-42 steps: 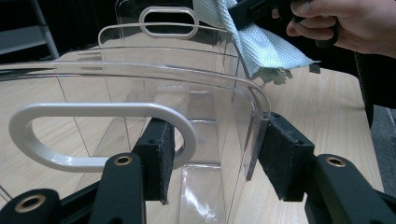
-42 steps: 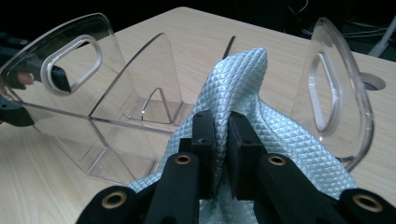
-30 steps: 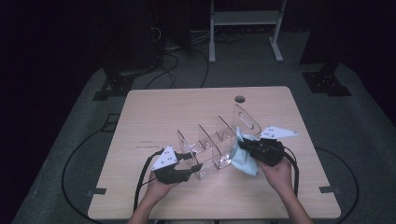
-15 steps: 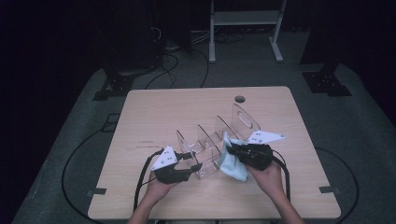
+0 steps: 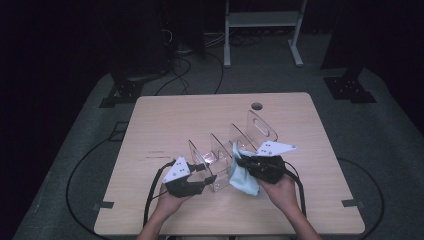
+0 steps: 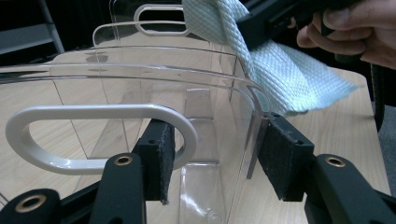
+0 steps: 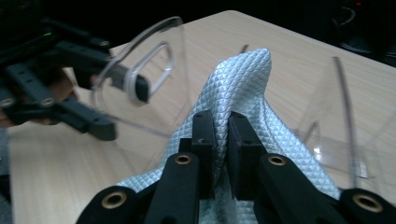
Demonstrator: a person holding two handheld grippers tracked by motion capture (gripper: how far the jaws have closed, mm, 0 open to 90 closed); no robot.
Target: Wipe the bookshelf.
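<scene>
A clear acrylic rack (image 5: 260, 131) with several upright dividers stands in the middle of the table. My left gripper (image 5: 206, 181) is shut on its near end panel (image 6: 116, 93): one pad (image 6: 156, 158) sits in the handle slot and the other pad (image 6: 282, 158) rests on the panel's outer edge. To the right, my right gripper (image 5: 238, 163) is shut on a light blue cloth (image 5: 243, 181). It presses the cloth (image 7: 243, 79) against a divider near that end panel. The cloth (image 6: 280, 79) hangs down to the tabletop.
The wooden table (image 5: 175, 115) has a round cable hole (image 5: 257, 106) near its far edge. Cables trail from both grippers over the near edge. A white metal frame (image 5: 260, 20) and dark stands are on the floor beyond.
My right gripper has carried the cloth leftward along the rack, closer to the left gripper. The left gripper and the rack have stayed put.
</scene>
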